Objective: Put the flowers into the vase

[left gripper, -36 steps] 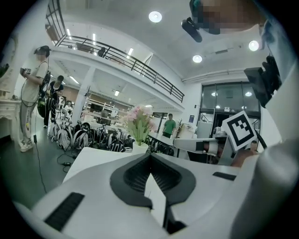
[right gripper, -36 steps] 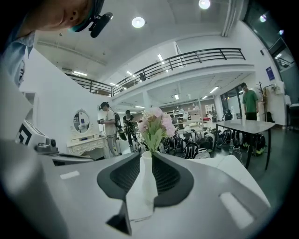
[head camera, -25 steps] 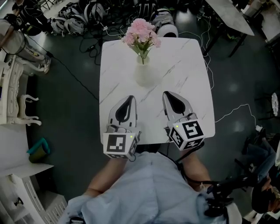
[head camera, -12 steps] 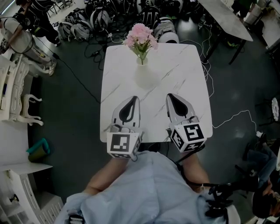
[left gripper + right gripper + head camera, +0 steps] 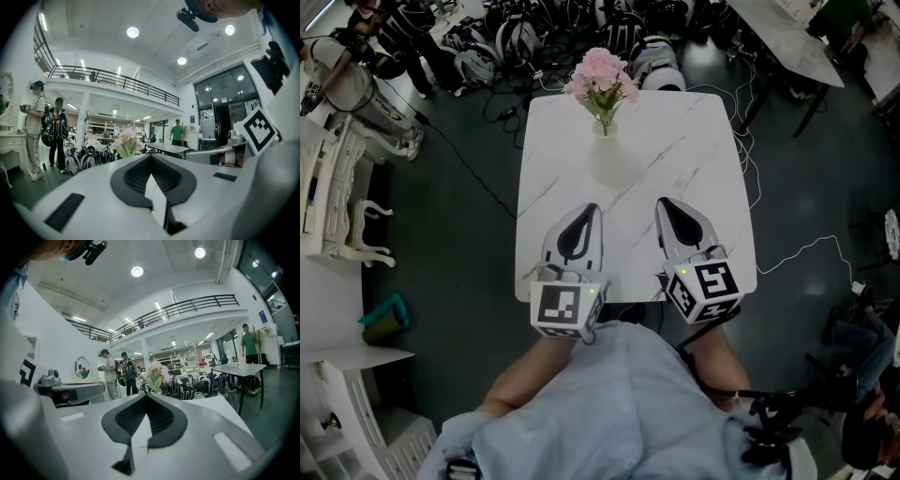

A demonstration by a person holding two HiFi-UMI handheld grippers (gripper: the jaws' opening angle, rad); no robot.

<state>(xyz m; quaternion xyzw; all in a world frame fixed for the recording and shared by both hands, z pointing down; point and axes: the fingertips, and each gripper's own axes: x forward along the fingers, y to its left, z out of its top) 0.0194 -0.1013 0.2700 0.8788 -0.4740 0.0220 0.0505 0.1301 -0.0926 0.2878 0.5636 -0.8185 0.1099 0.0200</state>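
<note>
A bunch of pink flowers (image 5: 602,75) stands upright in a clear vase (image 5: 610,155) at the far end of the white marble table (image 5: 703,169). Both grippers hover side by side over the table's near half, well short of the vase. My left gripper (image 5: 589,208) is shut with nothing between its jaws, and so is my right gripper (image 5: 664,202). In the left gripper view the flowers (image 5: 127,142) rise just beyond the closed tip (image 5: 151,157). The right gripper view shows the flowers (image 5: 154,373) above its closed tip (image 5: 146,394).
Bags, helmets and cables (image 5: 516,37) lie on the dark floor beyond the table. A second table (image 5: 787,33) stands at the upper right, white furniture (image 5: 328,206) at the left. People (image 5: 35,126) stand off to the left; another person (image 5: 249,345) is at the right.
Both grippers have lifted slightly together above the near half of the table, staying shut. The flowers and vase have not moved.
</note>
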